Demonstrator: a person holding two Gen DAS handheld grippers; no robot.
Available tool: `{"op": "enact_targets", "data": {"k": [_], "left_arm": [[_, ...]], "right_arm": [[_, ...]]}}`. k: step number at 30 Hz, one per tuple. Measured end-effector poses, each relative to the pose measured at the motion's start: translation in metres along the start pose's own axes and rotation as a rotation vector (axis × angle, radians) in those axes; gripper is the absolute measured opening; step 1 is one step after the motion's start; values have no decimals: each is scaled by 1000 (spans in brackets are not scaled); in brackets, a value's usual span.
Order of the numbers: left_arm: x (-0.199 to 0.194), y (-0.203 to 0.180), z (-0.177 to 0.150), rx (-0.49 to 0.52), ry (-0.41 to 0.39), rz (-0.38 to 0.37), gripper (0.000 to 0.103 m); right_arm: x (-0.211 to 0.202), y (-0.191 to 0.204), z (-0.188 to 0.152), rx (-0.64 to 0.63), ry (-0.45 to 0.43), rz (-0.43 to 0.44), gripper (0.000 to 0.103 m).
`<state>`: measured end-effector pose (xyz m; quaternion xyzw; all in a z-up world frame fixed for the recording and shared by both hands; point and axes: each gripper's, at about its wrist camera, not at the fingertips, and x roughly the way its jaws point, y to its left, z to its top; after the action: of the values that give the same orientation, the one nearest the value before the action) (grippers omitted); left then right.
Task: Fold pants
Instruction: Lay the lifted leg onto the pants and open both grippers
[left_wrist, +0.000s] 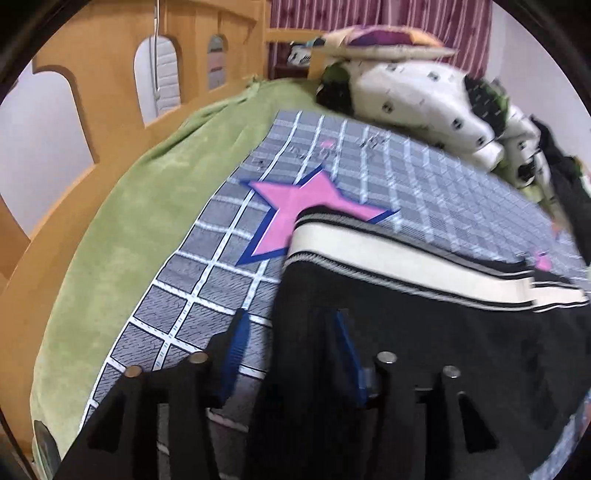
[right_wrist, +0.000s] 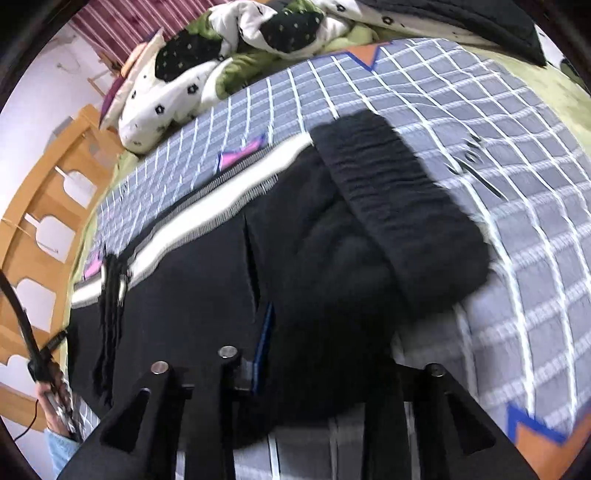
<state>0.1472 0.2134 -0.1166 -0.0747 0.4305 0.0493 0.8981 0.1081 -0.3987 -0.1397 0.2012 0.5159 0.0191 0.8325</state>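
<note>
Left gripper (left_wrist: 288, 332): parted, astride pants (left_wrist: 406, 332) edge. Right gripper (right_wrist: 317, 332): buried in fabric, grip unclear. Soft, limp fleece; grasp at elastic waistband (right_wrist: 399, 206).

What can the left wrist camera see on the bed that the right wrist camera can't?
Only the left wrist view shows the whole pink star on the blanket and the maroon curtain's long folds. Only the right wrist view shows the pants' gathered waistband, orange shapes on the blanket, and a hand at the left edge. Both show the black pants with their white side stripe, the grey checked blanket, the wooden rail and the rumpled quilt.
</note>
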Motion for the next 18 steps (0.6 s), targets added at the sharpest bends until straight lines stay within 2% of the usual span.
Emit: {"op": "enact_targets", "data": {"k": [1,3,5,6,8,9,11,14,15,18], "left_arm": [[-5,0,-3,-6,-10,-16,59],[-11,-3,-13,-8,-13,-45,59],[-8,-8,-27,-1,19,-72,59],[-4,-12,-37,10,46,-68,59],[2,-20,-50,42,67,-14,59],[1,-22,-57,61,70,9,59],[-14,-19,-66,62,52,3,59],[-43,-7,-77,29,23,-17,62],[-48,-1,-81,5,20,-23,64],[-52,24,-100,-121,50,-58,65]], "right_arm": [[-11,1,-7,-19,-14,-45,39],[-33,5,-20,-59,-56,-114,39],[-55,8,-30,-75,-124,-135,39],[-60,12,-26,-81,-164,-139,39],[-68,25,-24,-123,-248,-132,39],[-67,33,-22,-152,-272,-97,39],[-50,42,-16,-188,-266,-62,39],[3,36,-18,-185,-171,-140,40],[11,34,-21,-175,-163,-143,39],[-1,37,-26,-189,-203,-141,39]]}}
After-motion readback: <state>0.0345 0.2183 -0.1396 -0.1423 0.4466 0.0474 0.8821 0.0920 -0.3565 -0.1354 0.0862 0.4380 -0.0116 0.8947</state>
